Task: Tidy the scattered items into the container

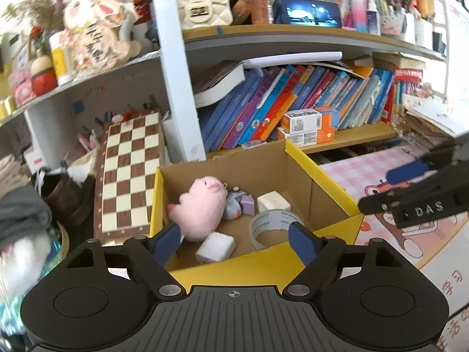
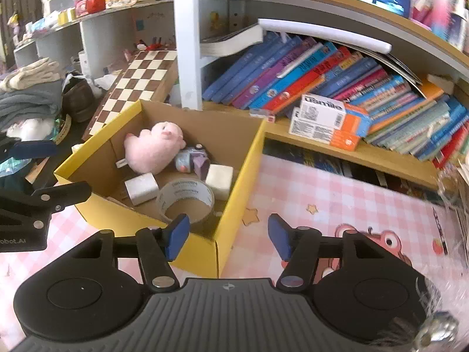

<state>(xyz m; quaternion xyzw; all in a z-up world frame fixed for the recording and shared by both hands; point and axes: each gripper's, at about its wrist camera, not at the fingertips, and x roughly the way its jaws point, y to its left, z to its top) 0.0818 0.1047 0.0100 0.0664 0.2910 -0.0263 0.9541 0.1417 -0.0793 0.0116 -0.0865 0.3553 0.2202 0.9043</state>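
A wide wooden bookshelf (image 2: 366,146) packed with leaning colourful books fills the back of both views, and in front of it a pink checked table mat (image 2: 337,199) printed with a cartoon animal covers the tabletop. A brown-and-cream chessboard (image 1: 129,173) leans against the shelving just left of the open yellow cardboard box (image 1: 322,182), which stands on the mat near the shelf. Everything belonging to the job lies inside that box: a soft pink plush pig (image 1: 202,205) against the far left wall, a roll of clear packing tape (image 1: 274,228) lying flat near the front wall, two white foam-like blocks, one (image 1: 215,246) at the front and one (image 1: 274,201) further back, and a small purple and blue toy (image 1: 240,202) between the pig and the rear block. The left gripper (image 1: 239,239) hangs over the box's near wall with its blue pads spread wide and nothing between them. The right gripper (image 2: 228,237) sits at the box's near right corner, jaws likewise apart and empty.
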